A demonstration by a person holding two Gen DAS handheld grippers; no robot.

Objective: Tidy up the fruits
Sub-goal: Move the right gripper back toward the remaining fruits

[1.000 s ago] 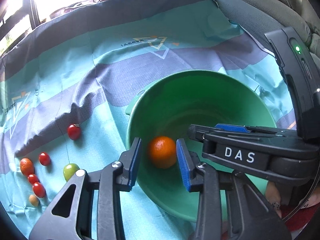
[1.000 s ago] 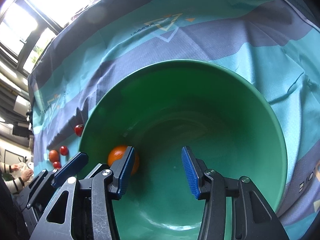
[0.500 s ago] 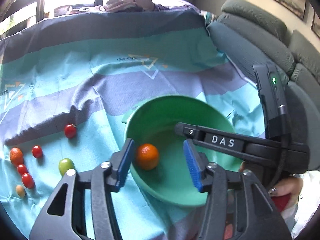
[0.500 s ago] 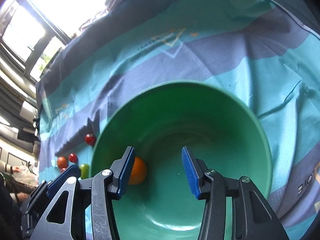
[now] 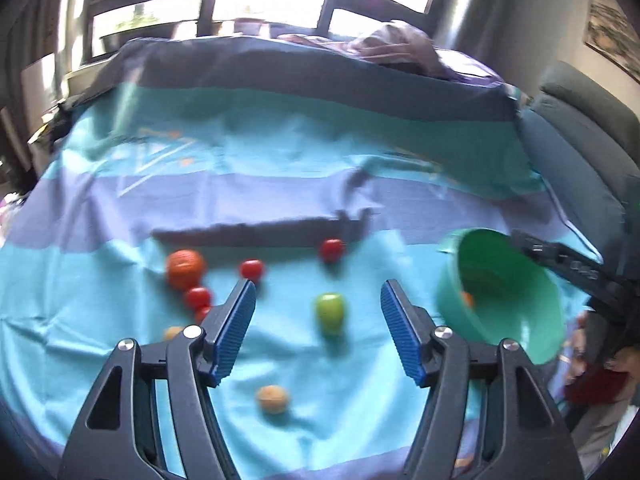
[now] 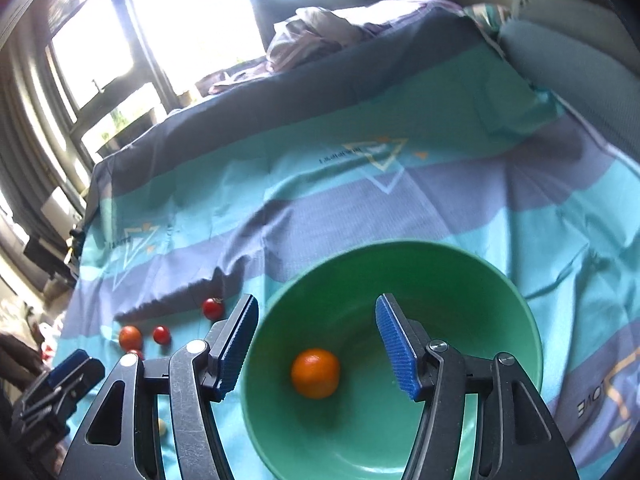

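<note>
A green bowl (image 6: 500,312) stands on the striped cloth with an orange fruit (image 6: 315,373) inside; the bowl also shows at the right of the left wrist view (image 5: 520,320). My right gripper (image 6: 316,346) is open and empty above the bowl. My left gripper (image 5: 318,332) is open and empty over the loose fruit: a green fruit (image 5: 330,313) between its fingers, a larger orange fruit (image 5: 185,269), three red tomatoes (image 5: 252,270) (image 5: 331,250) (image 5: 197,298) and a tan nut-like fruit (image 5: 273,399).
The teal and purple cloth (image 5: 280,184) covers the surface. A grey sofa (image 5: 580,152) runs along the right edge. Crumpled fabric (image 6: 320,36) lies at the far edge below the windows. The right gripper's body (image 5: 568,264) reaches over the bowl.
My left gripper has swung left, away from the bowl, and now faces the loose fruit. My right gripper has pulled up and back from the bowl; the orange stays inside.
</note>
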